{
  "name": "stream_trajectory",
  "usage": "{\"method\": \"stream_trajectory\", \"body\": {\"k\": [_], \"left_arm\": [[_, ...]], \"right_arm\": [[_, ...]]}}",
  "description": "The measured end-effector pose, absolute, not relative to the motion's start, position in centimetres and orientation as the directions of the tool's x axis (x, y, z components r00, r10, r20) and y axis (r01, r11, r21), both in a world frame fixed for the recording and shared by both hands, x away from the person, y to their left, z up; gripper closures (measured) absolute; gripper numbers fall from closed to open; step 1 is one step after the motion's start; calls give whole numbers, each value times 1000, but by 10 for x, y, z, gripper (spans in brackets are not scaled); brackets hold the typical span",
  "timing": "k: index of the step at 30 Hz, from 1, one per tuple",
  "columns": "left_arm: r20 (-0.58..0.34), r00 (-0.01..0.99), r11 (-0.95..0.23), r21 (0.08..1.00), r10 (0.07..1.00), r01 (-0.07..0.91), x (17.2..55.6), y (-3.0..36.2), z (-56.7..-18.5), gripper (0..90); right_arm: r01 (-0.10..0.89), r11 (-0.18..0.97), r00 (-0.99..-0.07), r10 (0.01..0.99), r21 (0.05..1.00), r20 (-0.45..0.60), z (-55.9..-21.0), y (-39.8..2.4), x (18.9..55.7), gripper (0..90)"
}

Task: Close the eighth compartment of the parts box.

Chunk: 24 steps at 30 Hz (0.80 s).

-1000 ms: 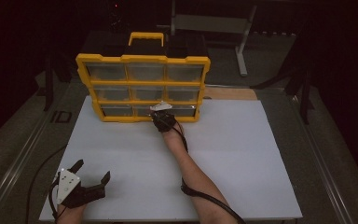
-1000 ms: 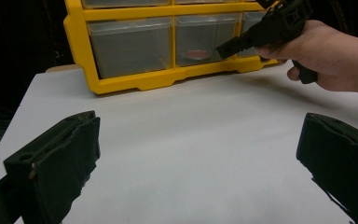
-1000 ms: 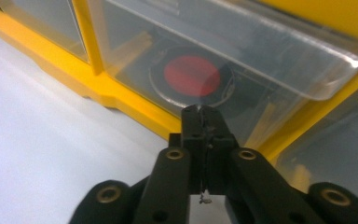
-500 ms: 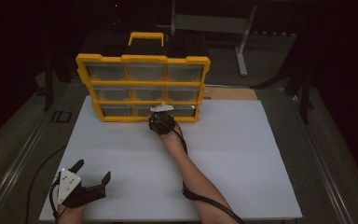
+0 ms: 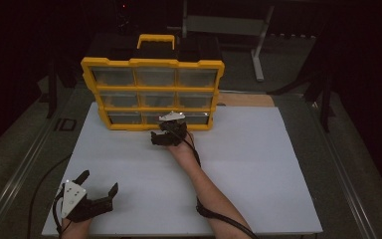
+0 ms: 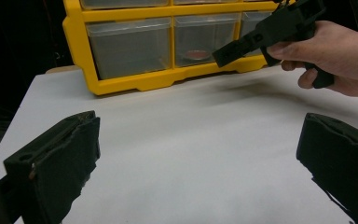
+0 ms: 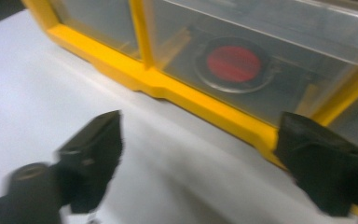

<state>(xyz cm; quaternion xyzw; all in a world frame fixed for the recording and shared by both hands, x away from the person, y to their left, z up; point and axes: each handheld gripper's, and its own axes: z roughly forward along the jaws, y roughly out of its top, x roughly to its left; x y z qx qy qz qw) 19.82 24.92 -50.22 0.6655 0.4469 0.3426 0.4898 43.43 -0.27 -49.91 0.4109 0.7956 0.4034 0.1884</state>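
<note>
Yellow organizer (image 5: 151,90); red disc (image 7: 233,63); white board (image 5: 229,174); black grippers.

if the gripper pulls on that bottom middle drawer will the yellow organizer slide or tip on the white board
The yellow organizer stands upright on a narrow base on the smooth white board, so a firm pull would probably slide it forward. It is taller than deep, so a high pull may tip it. The drawers look mostly empty, so probably light. The right gripper has just been opening, nothing between its jaws.

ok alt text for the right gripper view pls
An open hand-held gripper, its two black jaws just spread with nothing between them, faces the bottom row of a yellow drawer cabinet on a white table. A round red thing lies in the clear drawer straight ahead.
</note>
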Motion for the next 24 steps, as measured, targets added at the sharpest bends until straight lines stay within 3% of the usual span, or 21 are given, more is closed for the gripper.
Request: {"method": "stream_trajectory", "body": {"k": [8,20,24], "left_arm": [[12,357,-113,958,934,263,199,250,-502,0],[11,362,-114,958,932,264,200,248,-502,0],[13,362,-115,958,932,264,200,248,-502,0]], "right_arm": [[498,310,-602,796,810,66,-493,-6,431,77],[451,311,-698,707,836,114,-485,-7,429,78],[418,338,-721,688,843,82,-483,-8,427,79]]}}
